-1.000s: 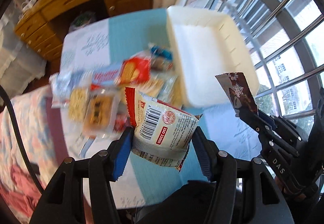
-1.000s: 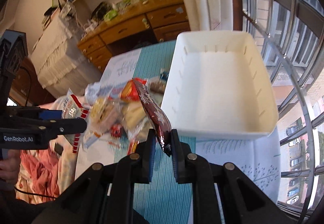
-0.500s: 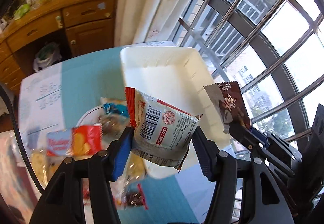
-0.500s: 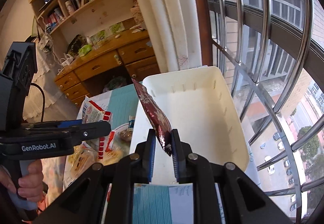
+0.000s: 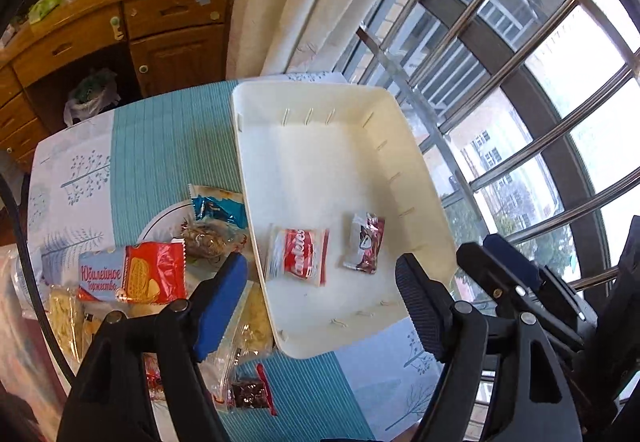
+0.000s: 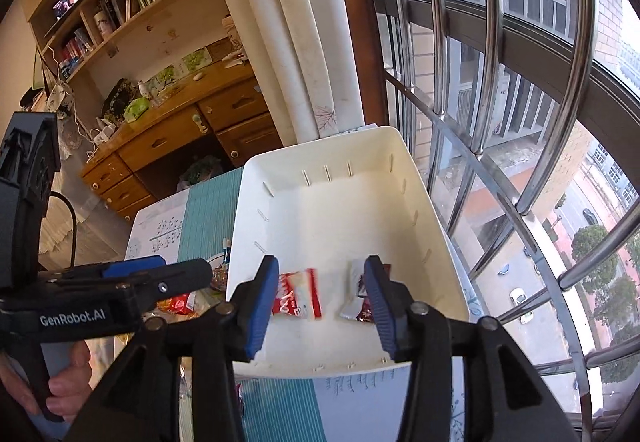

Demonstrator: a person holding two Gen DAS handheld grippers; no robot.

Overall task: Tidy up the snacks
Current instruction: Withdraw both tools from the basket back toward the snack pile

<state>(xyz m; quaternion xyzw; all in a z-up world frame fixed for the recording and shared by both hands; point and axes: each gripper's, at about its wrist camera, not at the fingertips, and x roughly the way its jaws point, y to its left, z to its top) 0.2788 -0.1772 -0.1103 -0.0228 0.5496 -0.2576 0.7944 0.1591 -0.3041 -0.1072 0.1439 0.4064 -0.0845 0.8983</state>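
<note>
A white bin [image 5: 332, 146] [image 6: 344, 210] stands on the table. In it lie a red and white snack packet [image 5: 298, 256] [image 6: 298, 298] and a dark brown and silver packet [image 5: 364, 242] [image 6: 358, 308]. My left gripper [image 5: 322, 290] is open and empty above the bin's near edge. My right gripper [image 6: 320, 302] is open and empty above the bin's near part. The right gripper also shows at the right of the left wrist view [image 5: 520, 282], and the left gripper at the left of the right wrist view [image 6: 132, 282].
A heap of snack packets lies left of the bin on the teal striped tablecloth [image 5: 160, 138]: a red biscuit pack [image 5: 136, 278], a blue packet [image 5: 218, 208], clear bags [image 5: 248, 322]. A wooden desk [image 5: 120, 26] stands behind. Window bars [image 6: 500, 82] are right of the bin.
Both grippers have opened over the bin. The red and white packet left my left gripper and the brown packet left my right; both now lie on the bin's floor.
</note>
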